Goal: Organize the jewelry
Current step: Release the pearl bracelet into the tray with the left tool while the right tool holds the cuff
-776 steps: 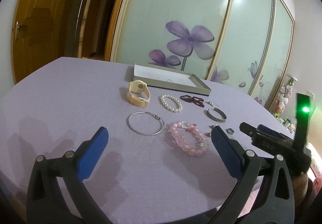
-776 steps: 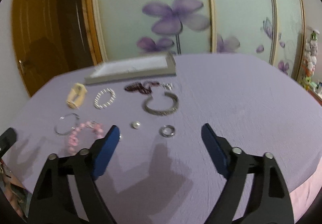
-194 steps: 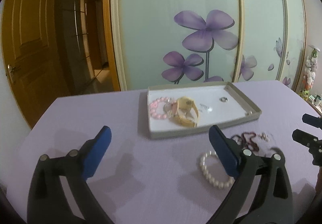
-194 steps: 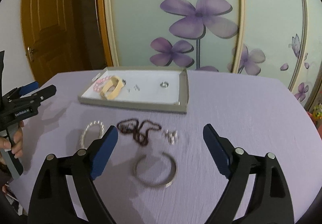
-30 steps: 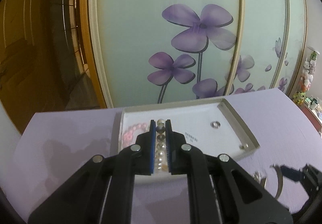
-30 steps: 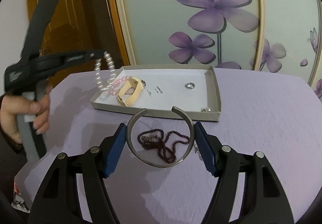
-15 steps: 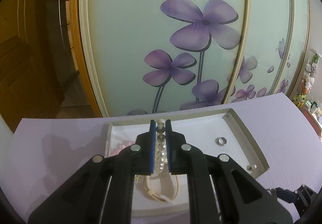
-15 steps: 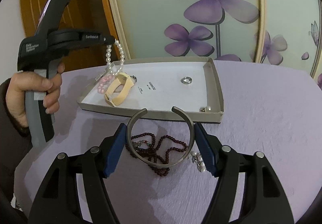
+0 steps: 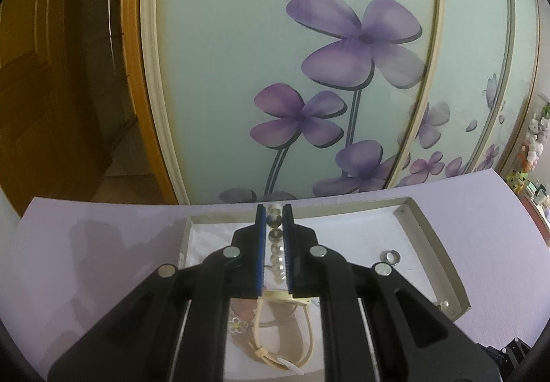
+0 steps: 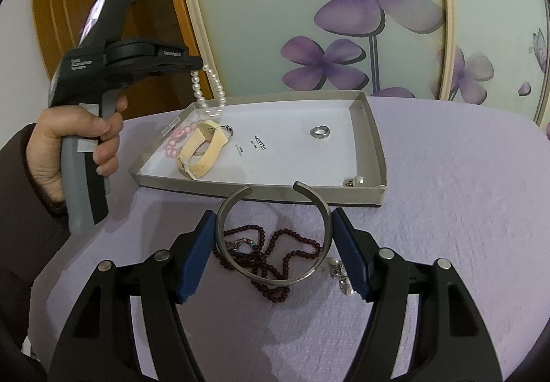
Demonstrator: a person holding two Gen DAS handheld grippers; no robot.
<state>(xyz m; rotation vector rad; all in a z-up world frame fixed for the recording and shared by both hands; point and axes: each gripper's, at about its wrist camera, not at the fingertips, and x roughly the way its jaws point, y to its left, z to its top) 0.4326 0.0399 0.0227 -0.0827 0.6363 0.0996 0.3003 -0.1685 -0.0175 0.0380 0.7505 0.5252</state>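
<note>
Jewelry tray [image 10: 373,155] rests on lilac tablecloth [image 10: 464,210] ahead of both tongs, flower-printed glass doors [image 10: 343,21] behind; left gripper [image 9: 274,237] pinches pearl bracelet [image 10: 209,91], right gripper [image 10: 275,255] clamps silver bangle [image 10: 325,220].

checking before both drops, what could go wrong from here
1. The pearl bracelet hangs from the left gripper over the tray's far left corner; released there, it may land on the watch and pink beads and tangle.
2. The right gripper holds the open bangle only at its sides; it could spring out and drop onto the dark necklace.
</note>
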